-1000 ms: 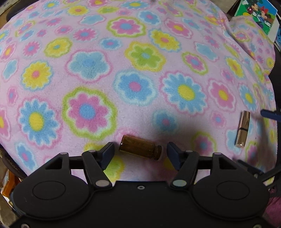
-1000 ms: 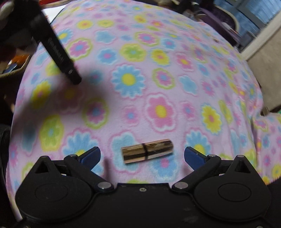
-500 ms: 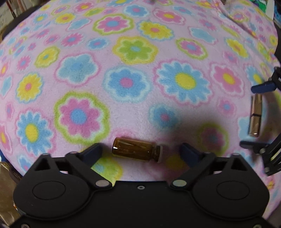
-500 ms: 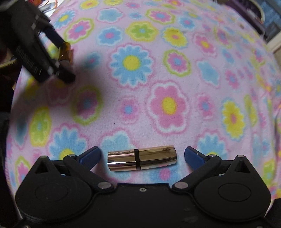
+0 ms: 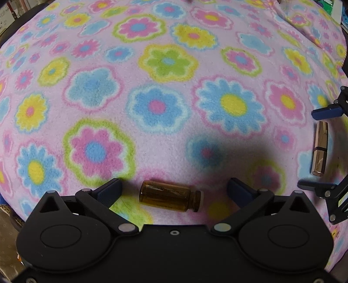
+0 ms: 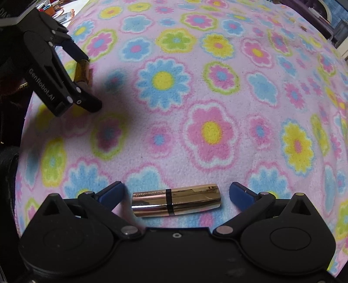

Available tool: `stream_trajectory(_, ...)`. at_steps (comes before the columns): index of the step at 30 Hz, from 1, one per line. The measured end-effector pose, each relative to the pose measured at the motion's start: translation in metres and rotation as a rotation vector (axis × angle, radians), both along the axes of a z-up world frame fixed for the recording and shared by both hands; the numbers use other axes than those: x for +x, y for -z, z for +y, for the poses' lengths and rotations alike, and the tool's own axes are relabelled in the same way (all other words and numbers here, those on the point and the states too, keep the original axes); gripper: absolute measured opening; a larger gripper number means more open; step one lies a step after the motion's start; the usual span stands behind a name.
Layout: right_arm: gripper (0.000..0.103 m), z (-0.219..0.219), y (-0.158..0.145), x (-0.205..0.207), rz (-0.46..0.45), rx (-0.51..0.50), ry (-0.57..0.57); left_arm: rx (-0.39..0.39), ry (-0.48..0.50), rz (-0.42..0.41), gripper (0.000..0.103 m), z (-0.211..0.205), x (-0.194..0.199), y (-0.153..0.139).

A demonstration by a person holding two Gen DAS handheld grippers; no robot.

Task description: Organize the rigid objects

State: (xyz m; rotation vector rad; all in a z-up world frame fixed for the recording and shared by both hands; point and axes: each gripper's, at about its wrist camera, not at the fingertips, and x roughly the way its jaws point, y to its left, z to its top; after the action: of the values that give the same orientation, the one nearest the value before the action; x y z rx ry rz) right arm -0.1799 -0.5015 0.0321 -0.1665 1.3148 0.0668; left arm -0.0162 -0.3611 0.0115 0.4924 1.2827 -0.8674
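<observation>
A small amber glass bottle (image 5: 170,198) lies on its side on the flowered blanket, between the open fingers of my left gripper (image 5: 174,189), touching neither. A gold lipstick tube (image 6: 176,200) lies on its side between the open fingers of my right gripper (image 6: 176,192), also untouched. In the left wrist view the lipstick (image 5: 319,148) lies at the far right between the right gripper's blue pads (image 5: 326,113). In the right wrist view the left gripper (image 6: 84,80) straddles the bottle (image 6: 81,71) at upper left.
A pink fleece blanket with coloured flowers (image 5: 174,87) covers the whole surface and falls away at its edges. Clutter shows past the blanket's far left corner (image 6: 54,10) in the right wrist view.
My left gripper's fingers have spread wider around the bottle. Both grippers have dropped closer to the blanket, and the lipstick now sits nearer the right gripper's body.
</observation>
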Motion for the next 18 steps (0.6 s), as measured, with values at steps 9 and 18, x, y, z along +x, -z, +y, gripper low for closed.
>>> stream_trajectory(9, 0.103, 0.004, 0.0, 0.0, 0.006, -0.029, -0.006, -0.012, 0.067, -0.005, 0.098, 0.006, -0.001, -0.006)
stream_trajectory(18, 0.087, 0.011, -0.005, -0.008, 0.0, -0.016, -0.003, -0.048, 0.068, -0.009, 0.065, 0.024, -0.01, -0.012)
